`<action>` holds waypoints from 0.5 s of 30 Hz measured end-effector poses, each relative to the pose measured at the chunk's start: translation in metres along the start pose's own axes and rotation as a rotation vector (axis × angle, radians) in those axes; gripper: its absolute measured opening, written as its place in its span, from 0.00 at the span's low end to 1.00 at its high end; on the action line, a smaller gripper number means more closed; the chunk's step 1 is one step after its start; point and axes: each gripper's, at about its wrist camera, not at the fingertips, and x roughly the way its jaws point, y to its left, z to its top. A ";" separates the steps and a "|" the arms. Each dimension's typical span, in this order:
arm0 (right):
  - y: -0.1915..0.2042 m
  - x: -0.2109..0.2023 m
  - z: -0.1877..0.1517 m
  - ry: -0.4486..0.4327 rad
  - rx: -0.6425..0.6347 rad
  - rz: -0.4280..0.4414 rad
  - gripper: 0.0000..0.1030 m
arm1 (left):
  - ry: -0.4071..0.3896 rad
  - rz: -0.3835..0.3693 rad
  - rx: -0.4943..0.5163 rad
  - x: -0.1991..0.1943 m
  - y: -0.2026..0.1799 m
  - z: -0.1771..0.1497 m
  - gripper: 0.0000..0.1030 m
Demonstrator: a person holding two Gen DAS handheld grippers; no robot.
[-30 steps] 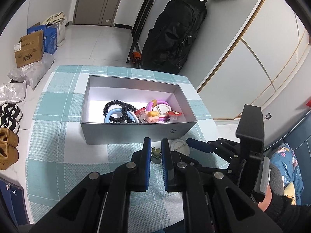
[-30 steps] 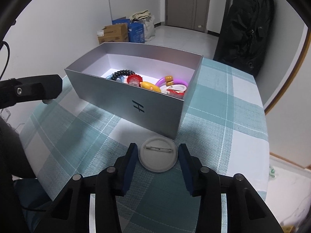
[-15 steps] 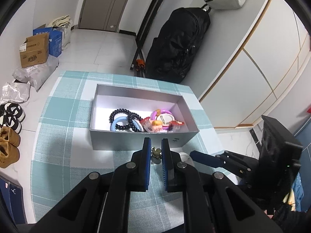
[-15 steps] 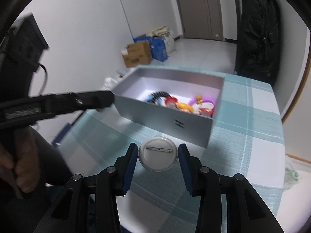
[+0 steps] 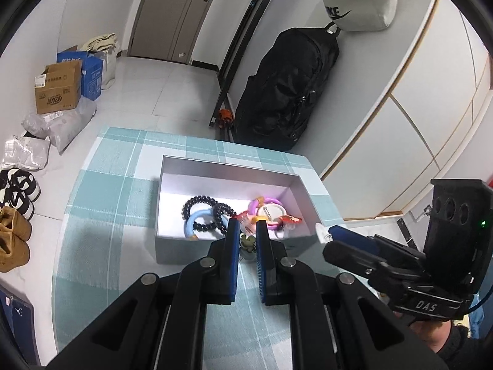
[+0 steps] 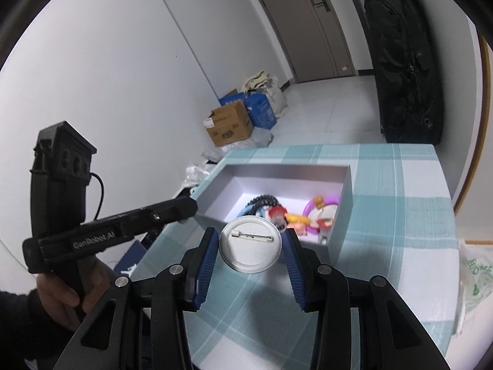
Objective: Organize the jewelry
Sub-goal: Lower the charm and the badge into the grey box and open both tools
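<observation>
A grey open box (image 5: 172, 246) (image 6: 277, 169) stands on the teal checked tablecloth and holds a black bead bracelet (image 5: 200, 205), a blue ring (image 5: 192, 222), a pink ring (image 6: 311, 208) and other small pieces. My left gripper (image 5: 247, 242) is shut on a small green-and-gold trinket (image 5: 247, 243), held high above the box's near wall. My right gripper (image 6: 250, 243) is shut on a round white pin badge (image 6: 250, 246), back side and pin showing, held high before the box. The badge's edge shows in the left wrist view (image 5: 321, 232).
A black backpack (image 5: 286, 92) leans on the wall beyond the table. Cardboard and blue boxes (image 5: 58, 88), plastic bags and shoes (image 5: 18, 191) lie on the floor at left. The table edge (image 6: 443, 185) runs near the white cupboard wall.
Both grippers have risen well above the table with their pieces and moved toward the box. The badge has been lifted off the cloth.
</observation>
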 end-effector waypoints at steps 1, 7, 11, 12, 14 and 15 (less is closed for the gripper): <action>-0.001 0.002 0.002 -0.001 0.001 0.003 0.41 | 0.005 -0.003 -0.008 0.002 0.002 0.001 0.06; -0.006 0.010 0.016 -0.013 0.013 0.025 0.41 | 0.005 -0.022 -0.022 0.005 0.006 0.011 0.06; -0.008 0.017 0.025 -0.022 0.016 0.035 0.41 | 0.008 -0.024 -0.005 0.013 0.004 0.020 0.06; -0.009 0.019 0.027 -0.024 0.018 0.038 0.41 | 0.012 -0.019 -0.006 0.016 0.005 0.022 0.06; -0.011 0.022 0.030 -0.024 0.019 0.037 0.41 | 0.016 0.004 -0.011 0.021 0.008 0.024 0.06; -0.013 0.024 0.032 -0.025 0.021 0.035 0.41 | 0.020 0.006 -0.020 0.023 0.010 0.025 0.06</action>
